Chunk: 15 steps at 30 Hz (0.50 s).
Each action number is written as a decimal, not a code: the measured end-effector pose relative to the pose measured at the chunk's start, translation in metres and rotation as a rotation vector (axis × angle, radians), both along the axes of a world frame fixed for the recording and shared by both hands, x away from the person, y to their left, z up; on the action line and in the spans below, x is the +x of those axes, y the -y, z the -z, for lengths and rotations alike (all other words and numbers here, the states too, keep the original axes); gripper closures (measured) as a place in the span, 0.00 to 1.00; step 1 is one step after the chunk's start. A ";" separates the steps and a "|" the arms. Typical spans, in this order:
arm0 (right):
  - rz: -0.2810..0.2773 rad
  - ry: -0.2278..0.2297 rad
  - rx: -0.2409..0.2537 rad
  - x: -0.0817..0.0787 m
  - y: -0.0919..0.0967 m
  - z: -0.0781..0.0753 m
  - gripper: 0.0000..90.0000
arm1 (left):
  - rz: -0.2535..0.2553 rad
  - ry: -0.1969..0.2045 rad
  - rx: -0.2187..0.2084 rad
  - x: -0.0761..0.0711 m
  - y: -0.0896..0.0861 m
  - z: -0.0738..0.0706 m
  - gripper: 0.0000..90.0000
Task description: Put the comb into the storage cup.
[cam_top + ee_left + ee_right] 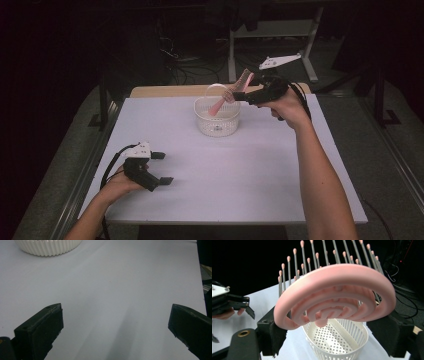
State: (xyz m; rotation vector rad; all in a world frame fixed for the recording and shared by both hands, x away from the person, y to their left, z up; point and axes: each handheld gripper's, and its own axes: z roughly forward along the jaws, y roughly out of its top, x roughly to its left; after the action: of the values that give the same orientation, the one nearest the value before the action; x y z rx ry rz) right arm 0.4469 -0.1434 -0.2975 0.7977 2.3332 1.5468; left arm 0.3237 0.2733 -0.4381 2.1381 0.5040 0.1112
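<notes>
The pink hairbrush (pixel 334 293) is clamped by its head in the right hand-held gripper (pixel 240 95), just above the white basket (pixel 217 120). The left hand-held gripper (pixel 161 168) is held wide open and empty, well apart from the basket.

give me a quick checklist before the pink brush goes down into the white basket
1. Right gripper shut on the pink plastic vented hairbrush: ok.
2. Brush handle over the white perforated plastic basket: ok.
3. Basket interior free of other items: ok.
4. Basket upright on the white table: ok.
5. Left gripper open, apart from the basket: ok.
6. Whether the brush fits lying flat inside: cannot tell.
</notes>
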 end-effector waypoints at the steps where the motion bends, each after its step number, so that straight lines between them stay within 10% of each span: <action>1: 0.000 0.001 -0.003 0.001 -0.002 0.001 0.21 | -0.001 0.001 -0.001 0.000 0.000 0.000 0.00; 15: 0.003 -0.016 -0.030 0.011 -0.021 0.015 0.21 | 0.000 0.000 -0.007 0.000 -0.001 0.000 0.00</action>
State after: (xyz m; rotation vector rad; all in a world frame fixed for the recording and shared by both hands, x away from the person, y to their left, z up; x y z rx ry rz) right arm 0.4577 -0.1226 -0.3122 0.8092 2.3594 1.5058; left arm 0.3238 0.2742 -0.4376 2.1308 0.5034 0.1095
